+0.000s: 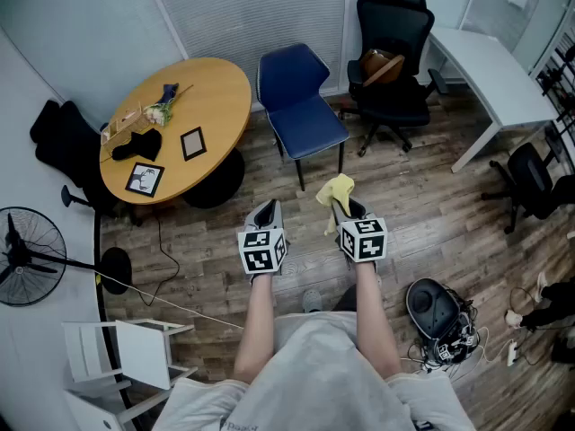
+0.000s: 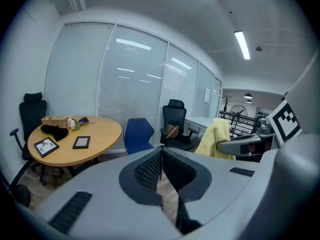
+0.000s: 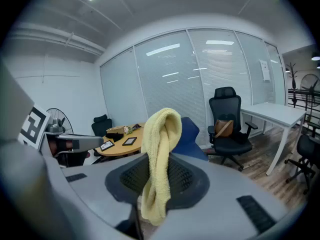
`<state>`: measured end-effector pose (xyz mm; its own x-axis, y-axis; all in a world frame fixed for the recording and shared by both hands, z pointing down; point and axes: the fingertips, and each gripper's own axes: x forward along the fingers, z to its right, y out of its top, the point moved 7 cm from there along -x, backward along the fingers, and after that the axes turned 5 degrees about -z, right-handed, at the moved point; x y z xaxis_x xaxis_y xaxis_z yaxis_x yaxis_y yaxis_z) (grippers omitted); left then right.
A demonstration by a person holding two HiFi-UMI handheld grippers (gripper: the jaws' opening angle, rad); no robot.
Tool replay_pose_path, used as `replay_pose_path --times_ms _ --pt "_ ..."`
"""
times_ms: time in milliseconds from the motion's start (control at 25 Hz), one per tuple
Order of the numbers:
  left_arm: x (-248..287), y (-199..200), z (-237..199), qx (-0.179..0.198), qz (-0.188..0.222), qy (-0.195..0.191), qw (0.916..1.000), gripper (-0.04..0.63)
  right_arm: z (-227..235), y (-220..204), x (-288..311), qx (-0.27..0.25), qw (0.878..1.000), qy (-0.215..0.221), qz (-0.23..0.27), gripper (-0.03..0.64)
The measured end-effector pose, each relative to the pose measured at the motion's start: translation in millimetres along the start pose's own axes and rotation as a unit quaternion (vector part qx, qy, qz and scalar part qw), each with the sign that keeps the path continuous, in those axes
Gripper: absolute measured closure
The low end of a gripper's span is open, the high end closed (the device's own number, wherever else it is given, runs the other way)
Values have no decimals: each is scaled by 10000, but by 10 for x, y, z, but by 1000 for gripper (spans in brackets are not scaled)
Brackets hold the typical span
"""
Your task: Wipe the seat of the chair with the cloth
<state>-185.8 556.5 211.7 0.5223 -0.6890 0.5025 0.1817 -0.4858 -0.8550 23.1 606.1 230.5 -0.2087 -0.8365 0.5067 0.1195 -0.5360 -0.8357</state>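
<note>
A blue chair (image 1: 301, 106) stands on the wood floor beside the round table, its seat bare; it also shows in the left gripper view as the blue chair (image 2: 137, 134) and behind the cloth as the blue chair (image 3: 192, 133). My right gripper (image 1: 340, 202) is shut on a yellow cloth (image 1: 336, 191), held in the air short of the chair. The cloth (image 3: 159, 159) hangs folded between the jaws. My left gripper (image 1: 266, 214) is shut with nothing in it, level with the right one and to its left. The left gripper (image 2: 161, 156) has its jaws pressed together.
A round wooden table (image 1: 220, 106) with picture frames, a basket and a black item stands left of the chair. A black office chair (image 1: 391, 70) holding a brown bag sits to the right, beside a white desk (image 1: 490, 70). A fan (image 1: 27, 259) and a helmet (image 1: 436, 308) stand on the floor.
</note>
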Motion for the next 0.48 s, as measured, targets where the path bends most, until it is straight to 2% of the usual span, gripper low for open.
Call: replay_pose_path --times_ms 480 --pt "43 151 12 -4 202 -205 9996 566 63 56 50 121 9999 9 48 522"
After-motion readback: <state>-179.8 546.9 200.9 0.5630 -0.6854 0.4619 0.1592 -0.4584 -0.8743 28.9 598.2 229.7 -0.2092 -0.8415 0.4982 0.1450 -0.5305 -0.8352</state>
